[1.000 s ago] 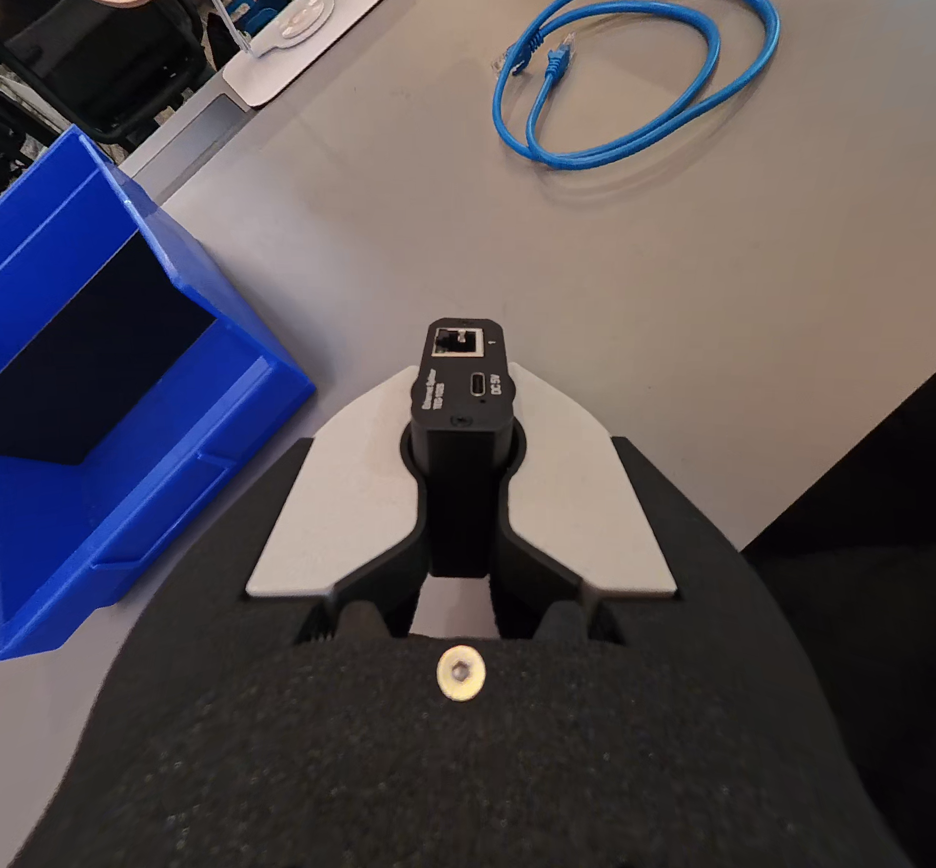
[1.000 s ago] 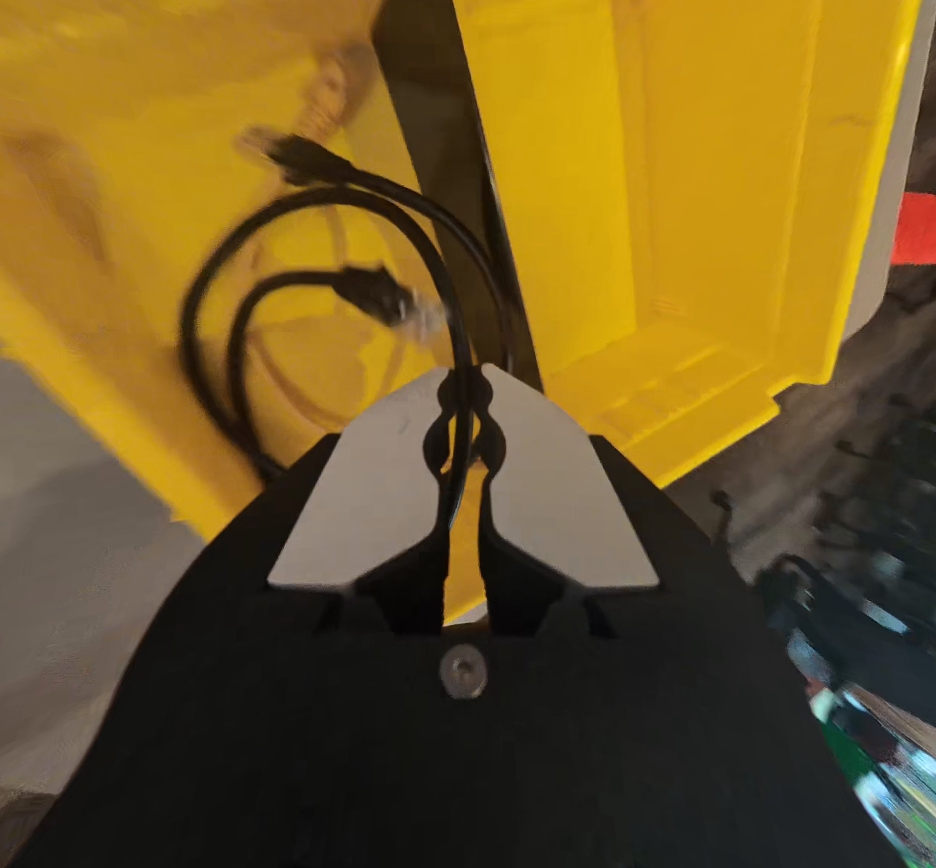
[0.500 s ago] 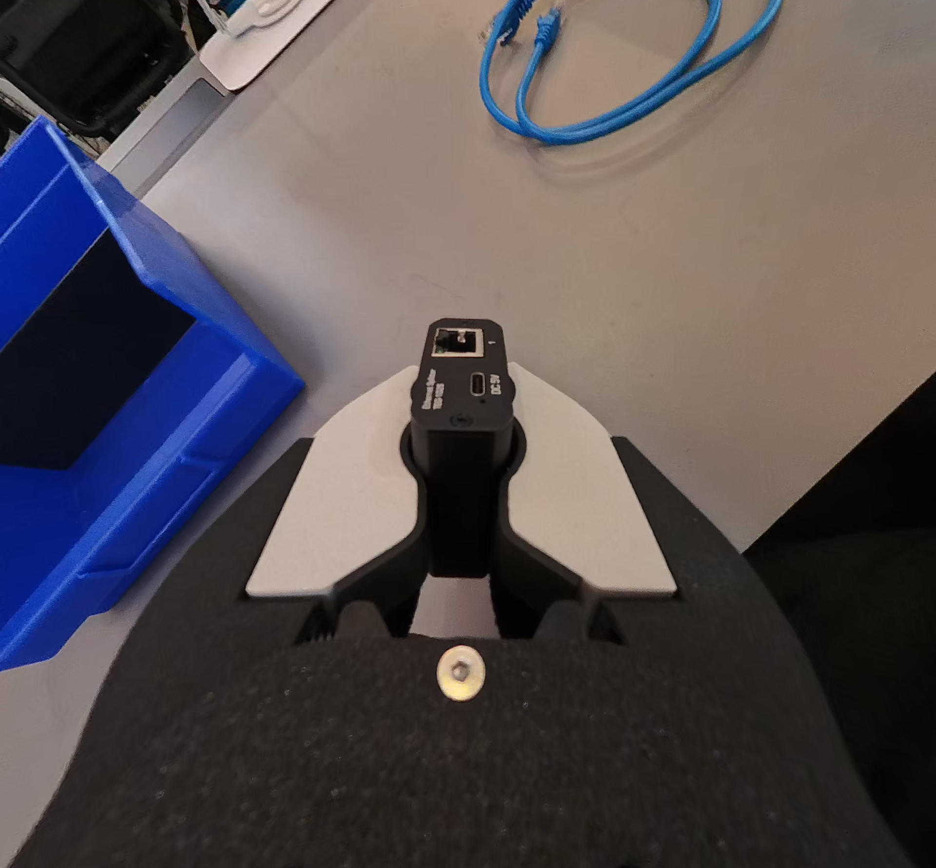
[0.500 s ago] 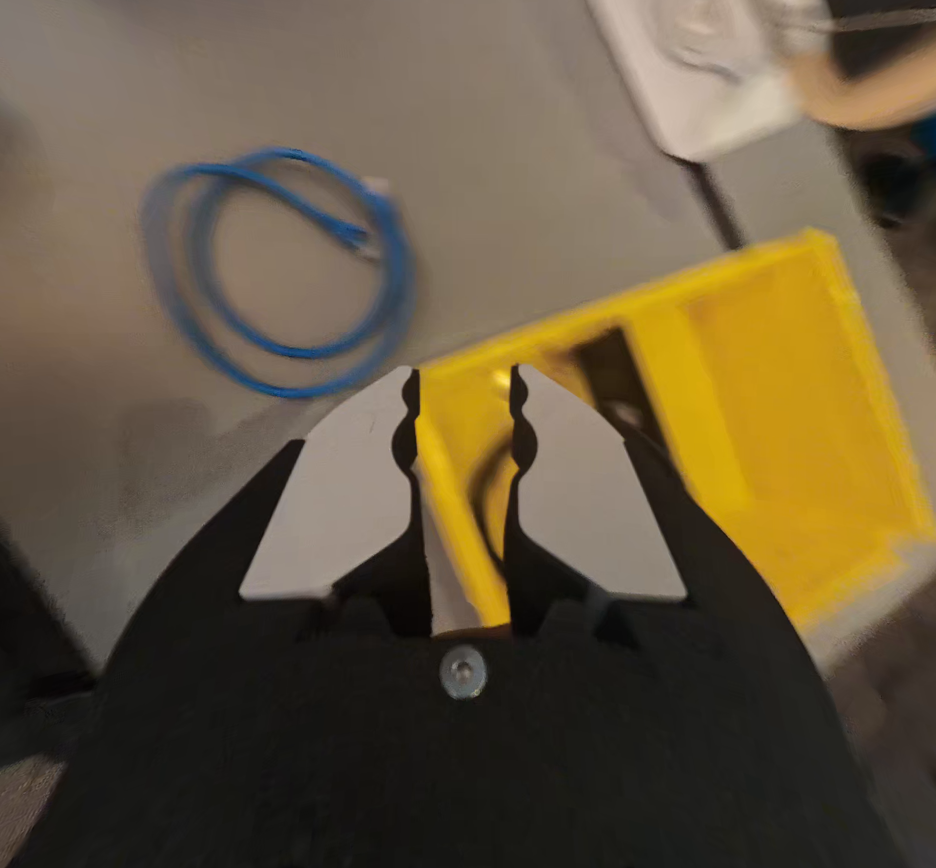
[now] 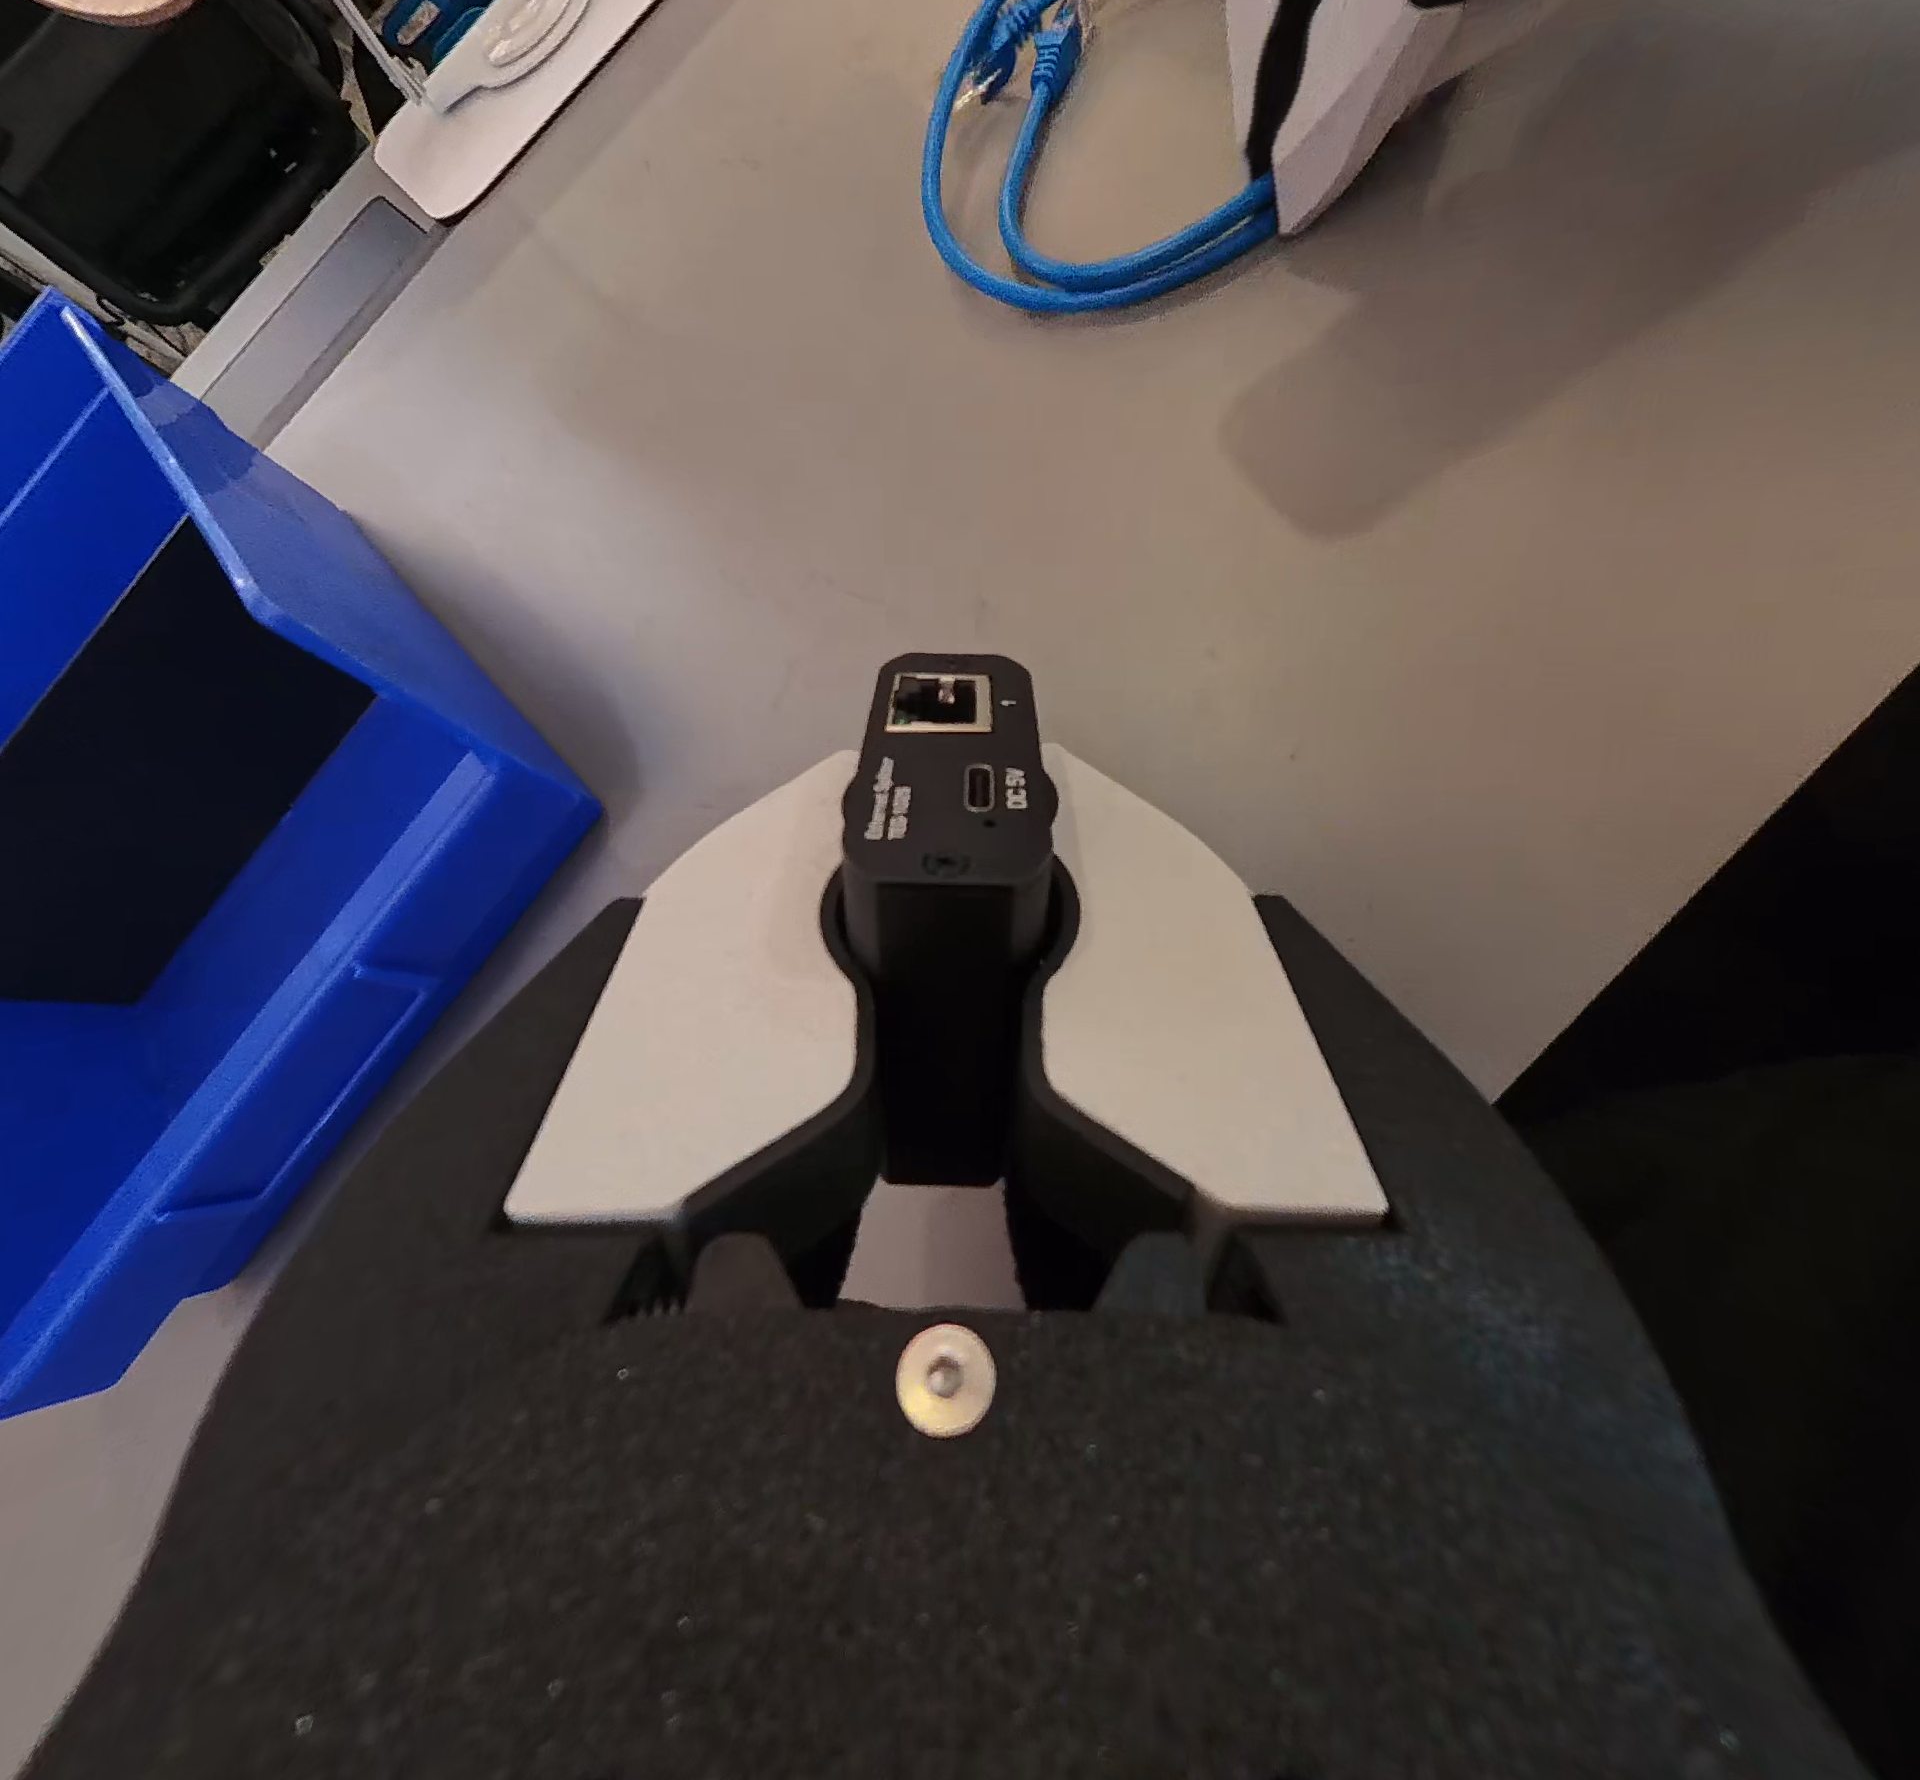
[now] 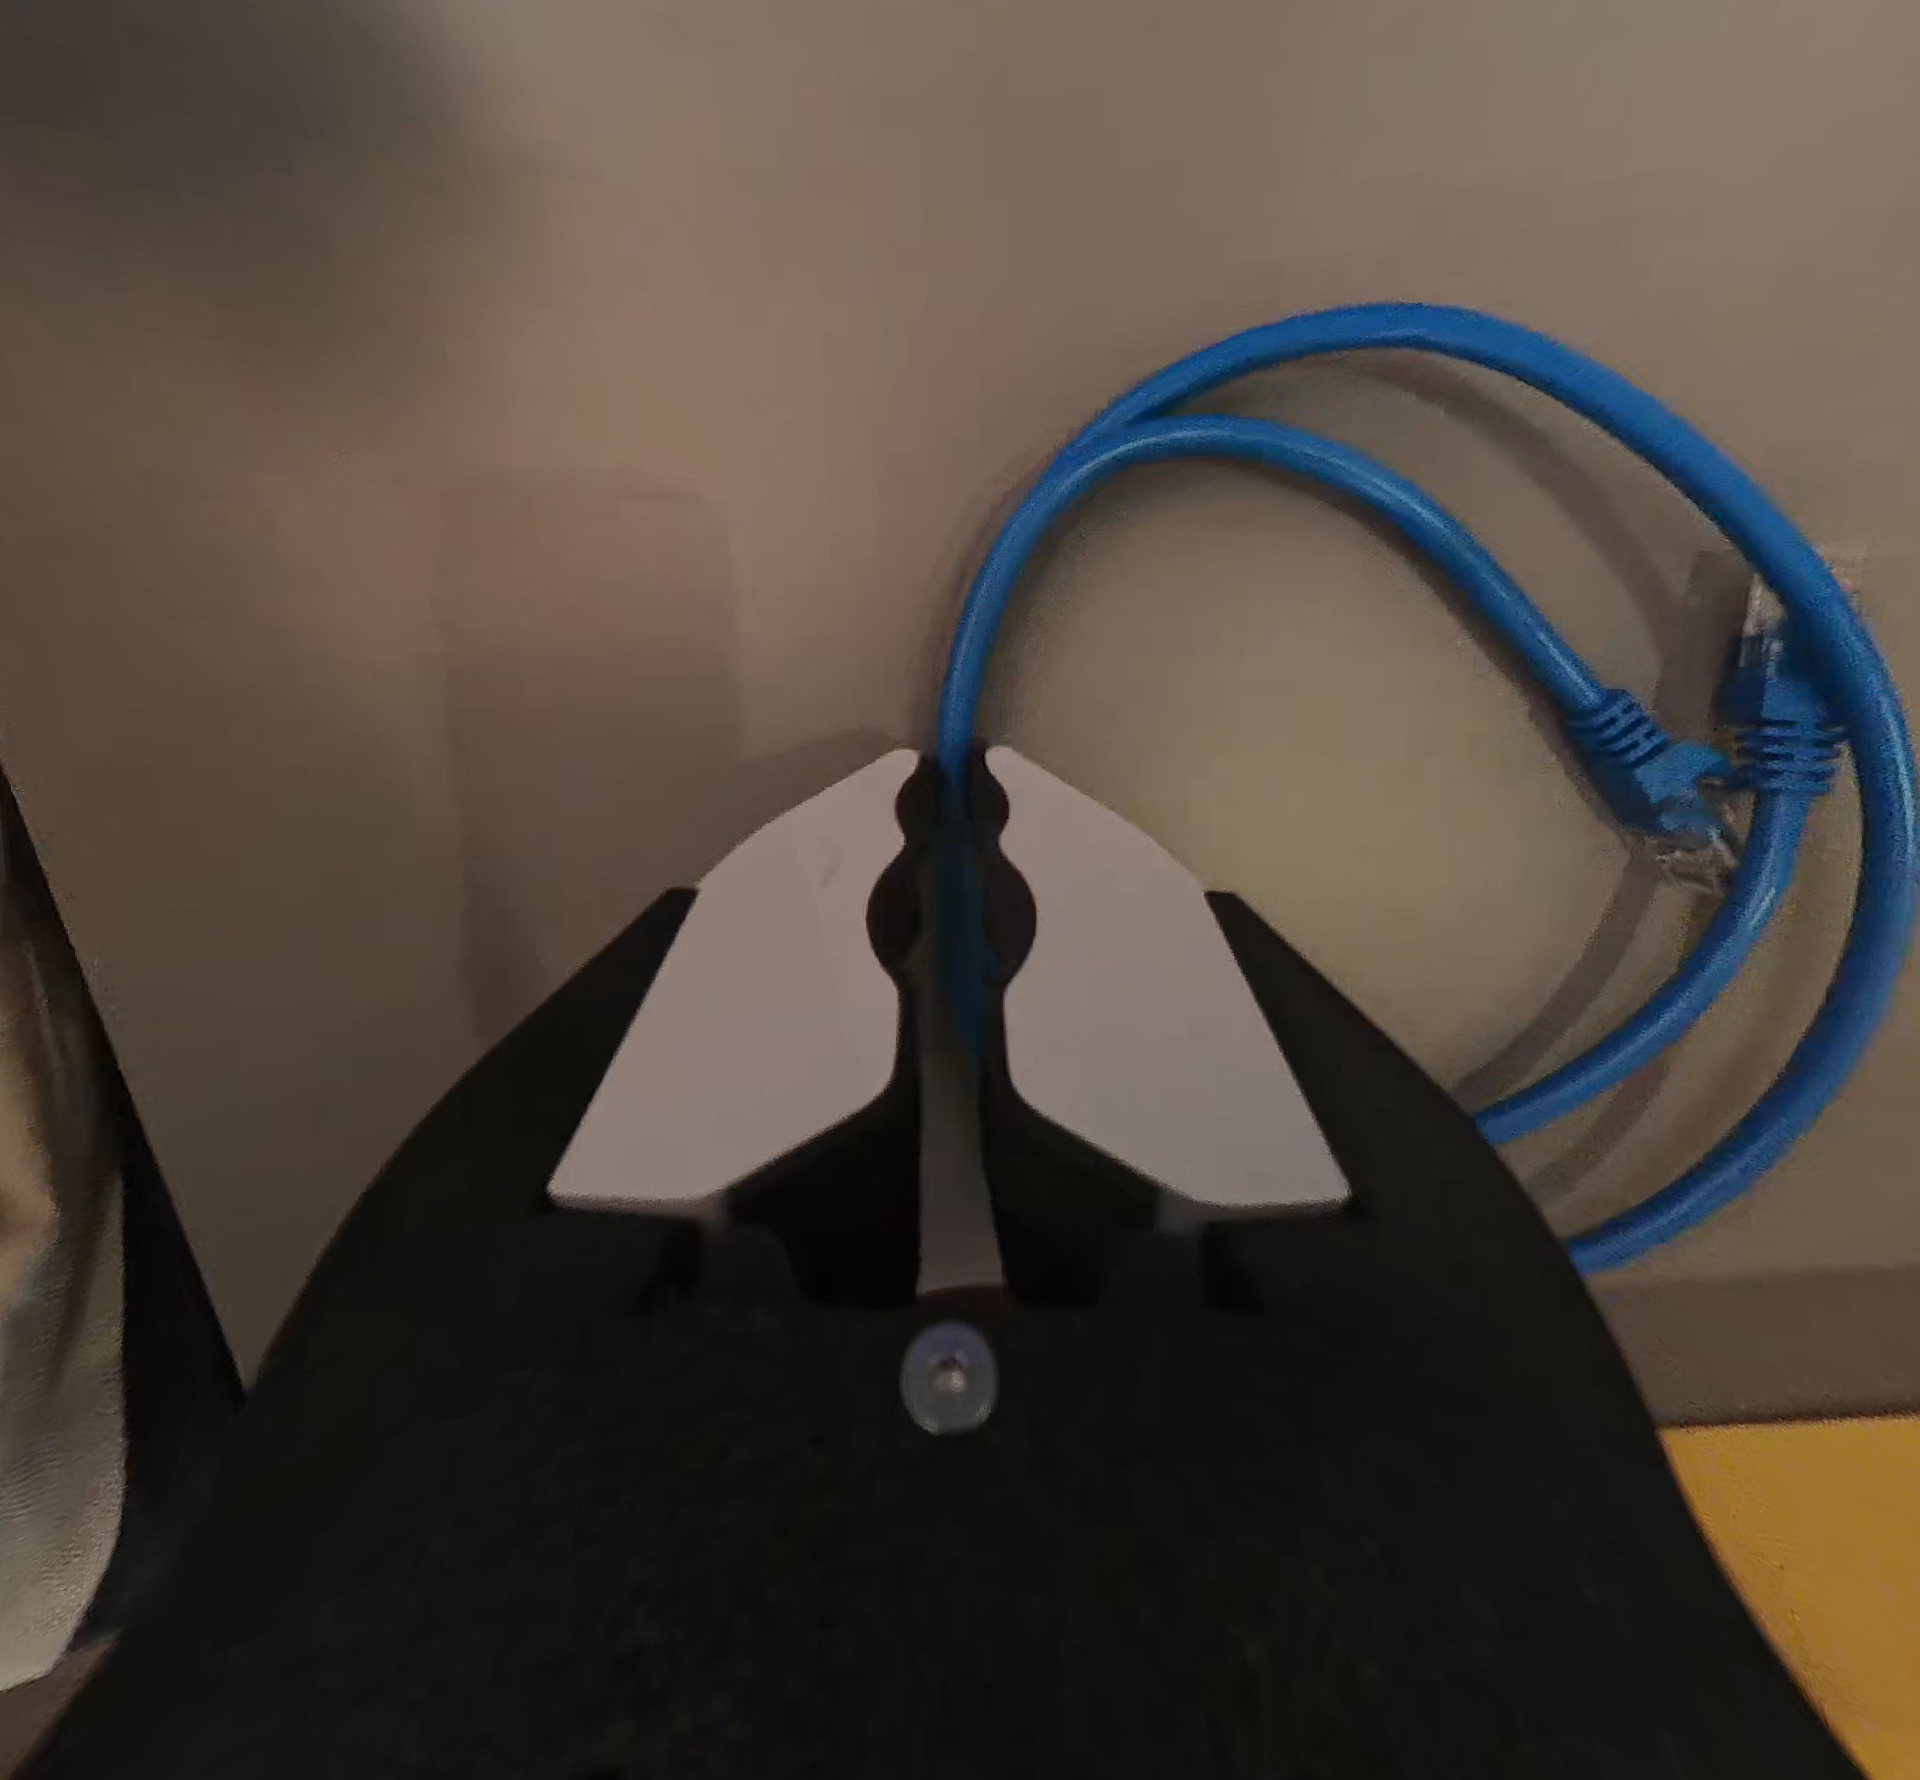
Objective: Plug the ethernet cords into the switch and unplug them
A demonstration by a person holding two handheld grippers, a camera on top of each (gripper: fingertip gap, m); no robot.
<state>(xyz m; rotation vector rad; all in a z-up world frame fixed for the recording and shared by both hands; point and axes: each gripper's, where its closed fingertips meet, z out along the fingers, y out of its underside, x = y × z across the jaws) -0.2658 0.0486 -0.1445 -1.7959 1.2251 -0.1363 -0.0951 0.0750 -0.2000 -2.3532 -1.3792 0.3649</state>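
Note:
My left gripper (image 5: 951, 837) is shut on a small black switch (image 5: 951, 764), held upright over the grey table with its ethernet port facing the camera. A coiled blue ethernet cord (image 5: 1013, 203) lies on the table at the back. My right gripper (image 6: 954, 754) is shut on a loop of that blue cord (image 6: 1403, 380); both cord plugs (image 6: 1652, 774) lie free to the right of the fingers. The right gripper also shows in the left wrist view (image 5: 1273, 172), tips down on the cord.
A blue bin (image 5: 343, 795) stands left of the left gripper. A white stand base (image 5: 551, 47) sits at the table's far left edge. A yellow bin corner (image 6: 1808, 1605) shows at the lower right of the right wrist view. The table edge (image 5: 1621, 920) runs at right.
My right gripper let go of the black cord in the yellow bin, swung over to the blue cord and closed on it. The left gripper has kept hold of the switch and shifted slightly.

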